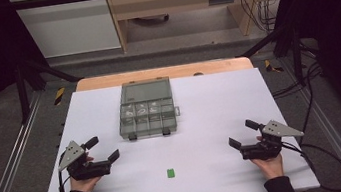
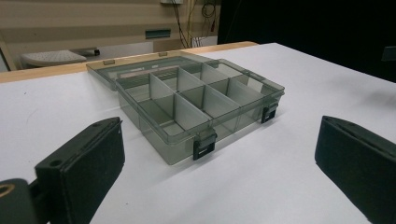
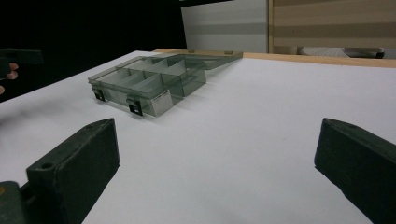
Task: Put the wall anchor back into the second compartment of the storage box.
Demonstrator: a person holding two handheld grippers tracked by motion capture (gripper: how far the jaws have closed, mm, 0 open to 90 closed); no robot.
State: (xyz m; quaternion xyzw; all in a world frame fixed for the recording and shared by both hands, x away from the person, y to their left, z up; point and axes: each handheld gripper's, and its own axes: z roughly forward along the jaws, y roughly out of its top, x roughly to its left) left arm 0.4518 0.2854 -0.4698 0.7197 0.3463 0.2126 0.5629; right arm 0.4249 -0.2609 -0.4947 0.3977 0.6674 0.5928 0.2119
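left gripper (image 1: 102,150): fingers wide apart, nothing between them, low over the counter (image 1: 212,120) at near left.
right gripper (image 1: 241,134): fingers wide apart and empty, at near right.
green piece (image 1: 170,172): lies flat on the counter near the front edge, between the two grippers (slightly nearer the left one, I judge).
compartment box (image 1: 147,113): lid open, farther off, centre-left; its long axis runs near to far.

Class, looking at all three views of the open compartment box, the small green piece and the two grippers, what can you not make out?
- Contents of the compartment box: high view, pale bits too small to identify.
- Green piece: high view, too small to tell what it is.
- Left gripper and right gripper: in their own views the jaws are cut off by the frame edges.
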